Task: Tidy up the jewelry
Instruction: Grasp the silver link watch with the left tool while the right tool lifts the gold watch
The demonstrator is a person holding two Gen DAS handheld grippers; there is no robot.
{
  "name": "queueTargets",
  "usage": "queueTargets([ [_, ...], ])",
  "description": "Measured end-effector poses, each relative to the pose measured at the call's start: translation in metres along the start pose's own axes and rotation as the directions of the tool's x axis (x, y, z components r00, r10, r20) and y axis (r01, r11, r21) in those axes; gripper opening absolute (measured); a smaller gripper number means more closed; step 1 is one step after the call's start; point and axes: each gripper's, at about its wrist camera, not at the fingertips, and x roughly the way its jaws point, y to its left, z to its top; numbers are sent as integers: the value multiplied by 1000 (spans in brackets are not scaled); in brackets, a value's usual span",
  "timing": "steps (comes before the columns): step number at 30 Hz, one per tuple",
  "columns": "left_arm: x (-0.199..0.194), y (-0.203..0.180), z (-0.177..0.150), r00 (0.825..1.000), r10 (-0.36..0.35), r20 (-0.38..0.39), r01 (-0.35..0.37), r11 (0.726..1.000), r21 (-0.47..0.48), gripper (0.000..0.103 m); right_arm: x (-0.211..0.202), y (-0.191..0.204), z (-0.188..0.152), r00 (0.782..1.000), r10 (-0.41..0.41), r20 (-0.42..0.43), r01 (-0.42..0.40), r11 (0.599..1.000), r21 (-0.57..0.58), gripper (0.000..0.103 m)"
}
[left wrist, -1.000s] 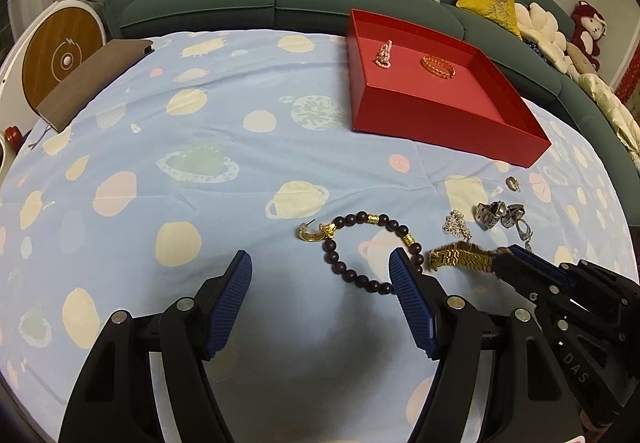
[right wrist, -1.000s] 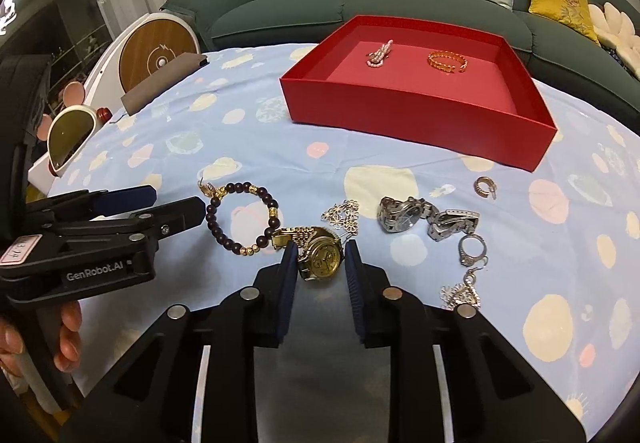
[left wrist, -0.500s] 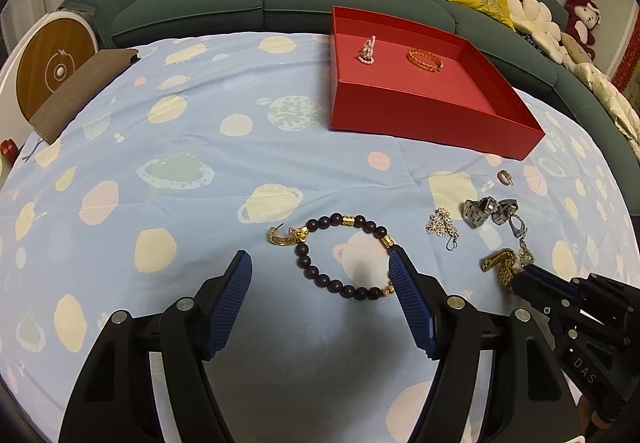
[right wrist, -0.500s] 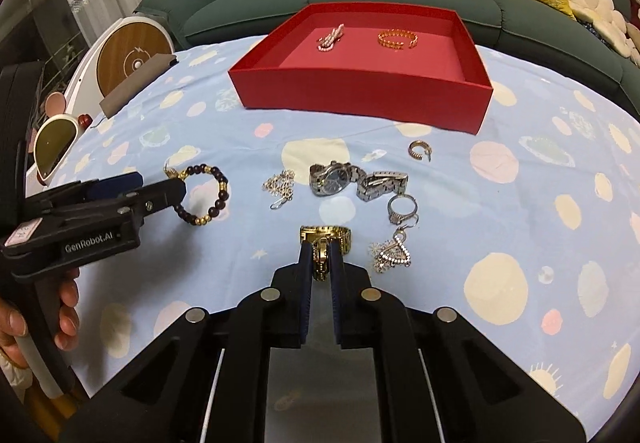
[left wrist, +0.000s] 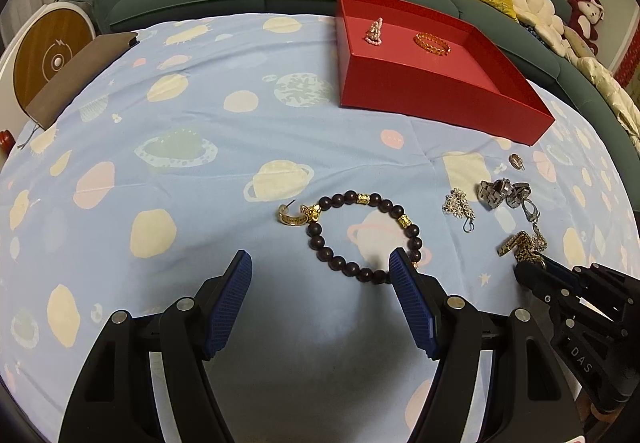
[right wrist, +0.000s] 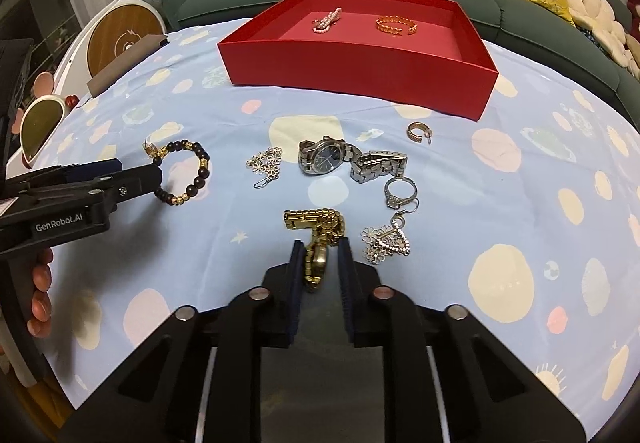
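My right gripper (right wrist: 319, 256) is shut on a gold watch (right wrist: 316, 239), its band hanging over the blue planet cloth; it also shows in the left wrist view (left wrist: 520, 249). My left gripper (left wrist: 320, 269) is open and empty, just short of a dark bead bracelet (left wrist: 366, 237) with a gold hoop earring (left wrist: 292, 217) beside it. A red tray (right wrist: 360, 61) at the back holds a pink bead piece (right wrist: 327, 20) and an orange bracelet (right wrist: 396, 25).
A silver watch (right wrist: 346, 159), flower chain (right wrist: 266, 163), ring (right wrist: 400, 191), rose hoop earring (right wrist: 418, 132) and sparkly pendant (right wrist: 390, 241) lie loose on the cloth. A green sofa with cushions runs behind. A brown pouch (left wrist: 80, 75) lies far left.
My right gripper closed on the gold watch and drew it back toward me, away from the bead bracelet. The left gripper stayed open, shifting only slightly.
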Motion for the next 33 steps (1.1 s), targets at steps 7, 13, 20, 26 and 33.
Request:
queueTargets([
  [7, 4, -2, 3, 1000, -18, -5, 18, 1000, -24, 68, -12, -3, 4, 999, 34, 23, -34, 999, 30, 9],
  [13, 1, -16, 8, 999, -40, 22, 40, 999, -15, 68, -39, -19, 16, 994, 44, 99, -52, 995, 80, 9],
  [20, -3, -61, 24, 989, -119, 83, 113, 990, 82, 68, -66, -43, 26, 985, 7, 171, -31, 990, 139, 9],
  [26, 7, -106, 34, 983, -160, 89, 135, 960, 244, 67, -76, -59, 25, 982, -18, 189, -15, 985, 170, 9],
  [33, 37, -118, 35, 984, -174, 24, 161, 949, 271, 39, -70, -74, 19, 986, -26, 165, -6, 982, 189, 9],
])
